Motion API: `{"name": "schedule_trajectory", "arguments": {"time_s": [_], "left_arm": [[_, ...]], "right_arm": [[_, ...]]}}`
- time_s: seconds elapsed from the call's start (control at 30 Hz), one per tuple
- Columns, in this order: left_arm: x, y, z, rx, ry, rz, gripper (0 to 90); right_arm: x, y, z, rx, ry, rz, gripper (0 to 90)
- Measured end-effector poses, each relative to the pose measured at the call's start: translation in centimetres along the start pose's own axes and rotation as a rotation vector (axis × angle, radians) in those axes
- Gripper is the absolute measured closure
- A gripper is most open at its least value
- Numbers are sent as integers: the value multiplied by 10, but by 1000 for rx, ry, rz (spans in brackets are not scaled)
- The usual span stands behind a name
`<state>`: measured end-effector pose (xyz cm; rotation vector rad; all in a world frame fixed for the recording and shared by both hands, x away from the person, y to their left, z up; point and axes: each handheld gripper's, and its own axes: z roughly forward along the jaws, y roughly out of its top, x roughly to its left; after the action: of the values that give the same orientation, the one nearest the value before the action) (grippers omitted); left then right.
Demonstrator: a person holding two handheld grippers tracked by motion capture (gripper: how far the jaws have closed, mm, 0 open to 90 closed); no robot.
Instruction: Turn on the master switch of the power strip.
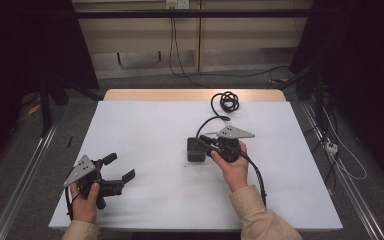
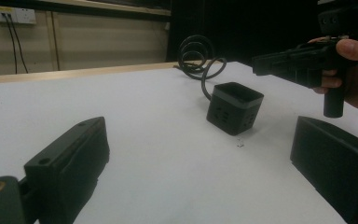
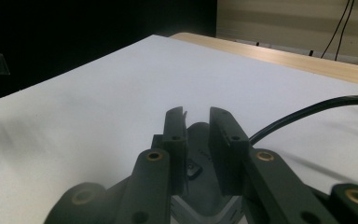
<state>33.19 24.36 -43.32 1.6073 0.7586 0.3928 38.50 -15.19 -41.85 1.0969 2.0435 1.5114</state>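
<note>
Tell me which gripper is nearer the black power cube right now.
Right. The right gripper is directly over the black power cube, its jaws straddling the top. The left gripper sits apart near the table's front-left edge, jaws open and empty.

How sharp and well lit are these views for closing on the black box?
High view: table evenly lit, surroundings dark, black box sharp. Left gripper view: box crisp, near jaws soft. Right gripper view: near jaws blurred, box in shadow between them, table bright, cable clear.
</note>
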Motion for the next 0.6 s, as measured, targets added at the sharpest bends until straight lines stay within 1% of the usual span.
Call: {"name": "schedule_trajectory", "arguments": {"time_s": [0.2,0.37,0.5,0.6], "left_arm": [[0,0,0,1,0,1,41],[0,0,0,-2,1,-4,41],[0,0,0,2,0,0,41],[-1,0,0,2,-1,0,41]], "right_arm": [[2,0,4,7,13,2,787],[2,-1,5,11,13,-6,787],[1,-1,6,18,14,-11,798],[1,-1,6,12,16,-5,810]]}}
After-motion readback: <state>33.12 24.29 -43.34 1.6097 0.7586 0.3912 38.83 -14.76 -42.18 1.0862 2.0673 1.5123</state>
